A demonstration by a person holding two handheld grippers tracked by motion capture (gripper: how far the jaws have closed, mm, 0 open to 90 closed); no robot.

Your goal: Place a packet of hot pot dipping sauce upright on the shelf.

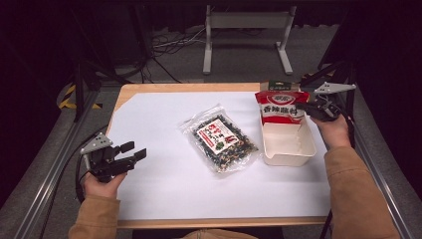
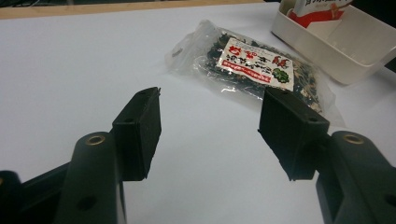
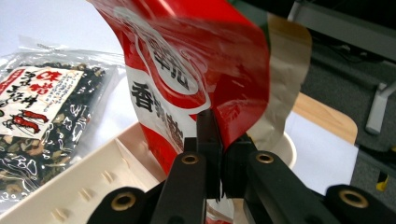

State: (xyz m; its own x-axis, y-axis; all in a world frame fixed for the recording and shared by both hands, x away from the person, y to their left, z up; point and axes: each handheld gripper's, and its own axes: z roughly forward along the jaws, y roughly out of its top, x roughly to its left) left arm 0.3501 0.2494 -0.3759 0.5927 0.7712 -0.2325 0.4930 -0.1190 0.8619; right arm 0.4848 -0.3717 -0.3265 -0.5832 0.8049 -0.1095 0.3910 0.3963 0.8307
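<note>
Two packets: one red packet (image 1: 281,106) pinched over one bin (image 1: 290,148), one clear packet (image 1: 220,137) flat.

Bare white sheet (image 1: 164,184) ahead of left claw (image 1: 135,151); clear packet (image 1: 221,139) blocks bin (image 1: 288,158).

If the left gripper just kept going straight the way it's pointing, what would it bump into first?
Most likely the clear bag of dark dried bits. The left gripper is open with nothing between its jaws, only bare white sheet lies before the bag, and the white tray sits farther on. Depth is hard to judge.
</note>
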